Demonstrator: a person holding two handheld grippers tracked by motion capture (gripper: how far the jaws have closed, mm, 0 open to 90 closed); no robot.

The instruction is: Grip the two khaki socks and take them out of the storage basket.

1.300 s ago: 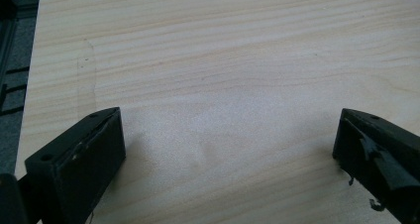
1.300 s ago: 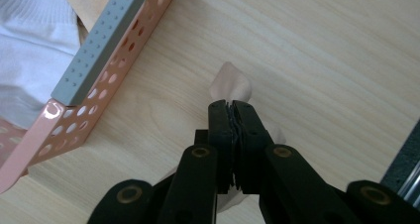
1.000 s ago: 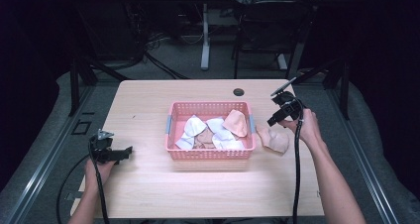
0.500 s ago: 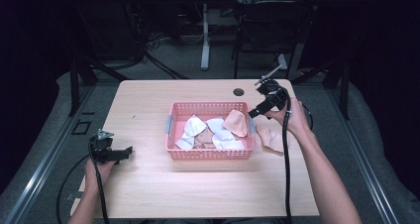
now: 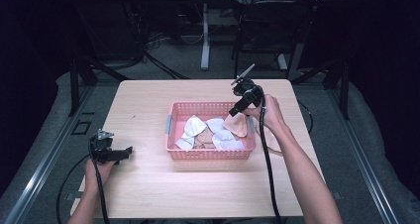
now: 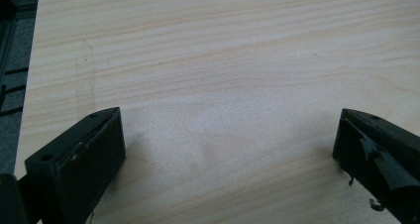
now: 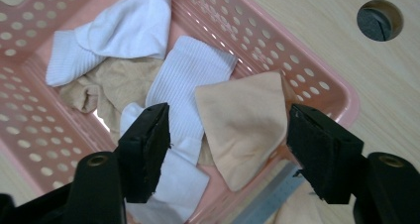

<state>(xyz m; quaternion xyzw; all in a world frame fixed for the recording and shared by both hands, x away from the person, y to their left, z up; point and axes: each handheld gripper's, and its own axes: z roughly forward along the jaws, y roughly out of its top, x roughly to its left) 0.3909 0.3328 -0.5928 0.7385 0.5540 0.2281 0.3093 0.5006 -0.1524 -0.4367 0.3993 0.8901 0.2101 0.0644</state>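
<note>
While the left gripper rested agape on the tabletop, the right gripper, jaws just narrowing yet empty, hovered over a peach sock in the pink basket.

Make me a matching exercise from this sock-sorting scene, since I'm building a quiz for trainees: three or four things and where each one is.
Things:
1. peach sock
2. left gripper
3. right gripper
4. round hole

Places:
A. in the table top beyond the basket
B. over the pink basket's right end, jaws apart
C. inside the basket, against its wall
D. low on bare wood, left of the basket

Pairs: 1-C, 2-D, 3-B, 4-A
</note>
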